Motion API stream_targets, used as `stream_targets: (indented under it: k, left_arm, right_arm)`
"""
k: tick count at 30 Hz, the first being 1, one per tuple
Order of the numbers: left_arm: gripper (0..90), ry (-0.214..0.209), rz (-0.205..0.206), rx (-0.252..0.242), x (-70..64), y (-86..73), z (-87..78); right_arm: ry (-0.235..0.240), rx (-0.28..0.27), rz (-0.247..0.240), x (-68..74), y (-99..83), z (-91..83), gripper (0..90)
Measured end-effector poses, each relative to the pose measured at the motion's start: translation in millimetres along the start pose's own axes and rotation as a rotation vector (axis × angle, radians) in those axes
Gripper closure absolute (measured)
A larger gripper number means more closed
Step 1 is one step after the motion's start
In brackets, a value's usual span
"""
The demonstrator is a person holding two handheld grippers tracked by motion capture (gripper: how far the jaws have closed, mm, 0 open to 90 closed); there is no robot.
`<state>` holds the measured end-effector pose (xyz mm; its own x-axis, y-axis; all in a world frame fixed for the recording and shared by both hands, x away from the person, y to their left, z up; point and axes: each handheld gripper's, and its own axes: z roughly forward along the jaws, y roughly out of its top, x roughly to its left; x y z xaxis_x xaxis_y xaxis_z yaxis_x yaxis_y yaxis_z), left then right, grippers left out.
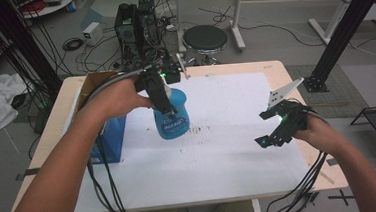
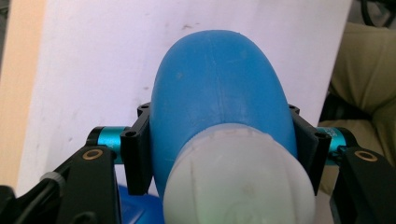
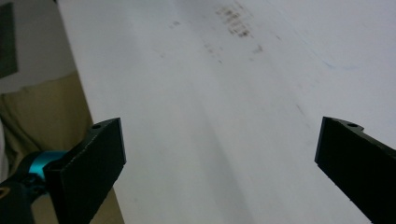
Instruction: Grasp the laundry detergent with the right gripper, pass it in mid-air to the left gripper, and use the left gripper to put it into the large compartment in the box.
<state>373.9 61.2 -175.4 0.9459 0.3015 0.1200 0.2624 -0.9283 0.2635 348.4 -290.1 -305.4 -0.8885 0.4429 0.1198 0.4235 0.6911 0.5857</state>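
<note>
Holding a blue bottle (image 1: 172, 118) above the table, the left gripper (image 1: 161, 99) has its two black jaws pressed against opposite sides of the bottle's body. In the left gripper view the blue bottle (image 2: 219, 93) sits squarely between the jaws, touching both, with its pale whitish end (image 2: 236, 179) nearest the camera and its rounded blue body reaching away over the white sheet (image 2: 93, 70). From the high view the bottle hangs just below the gripper, tilted, over the left-centre part of the white sheet (image 1: 214, 154) that covers most of the wooden table (image 1: 279, 72). A printed label shows on its front, too small to read.

Just left of the bottle stands a blue box (image 1: 109, 139) with a brown cardboard flap on top, near the table's left edge.

The right gripper (image 1: 273, 135) is well apart from the bottle, over the right part of the sheet, held by the person's right hand (image 1: 323, 134). Its jaws stand wide apart with nothing between them; the right gripper view looks past them at bare white sheet (image 3: 224, 116) with faint dark smudges.
</note>
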Motion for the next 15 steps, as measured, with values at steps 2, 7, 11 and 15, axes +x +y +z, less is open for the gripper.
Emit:
stream_targets:
  k: [2,7,11,15]
  left_arm:
    - [37.0,0.019,-0.017,0.011,7.9,-6.6,-7.9]
    - [36.9,0.031,-0.070,0.012,18.7,-19.4,-21.4]
    - [37.0,0.063,-0.140,0.005,26.8,-34.6,-39.8]
    - [37.0,0.073,-0.179,-0.014,30.7,-44.4,-54.2]
  right_arm:
    - [-0.018,0.013,0.024,-2.5,-4.7,-6.6,0.8]
    - [-0.076,0.049,0.020,-6.9,-11.3,-16.2,0.8]
    - [-0.106,0.088,0.038,-8.9,-14.0,-24.1,0.8]
    - [-0.098,0.112,0.038,-10.5,-14.7,-27.2,0.8]
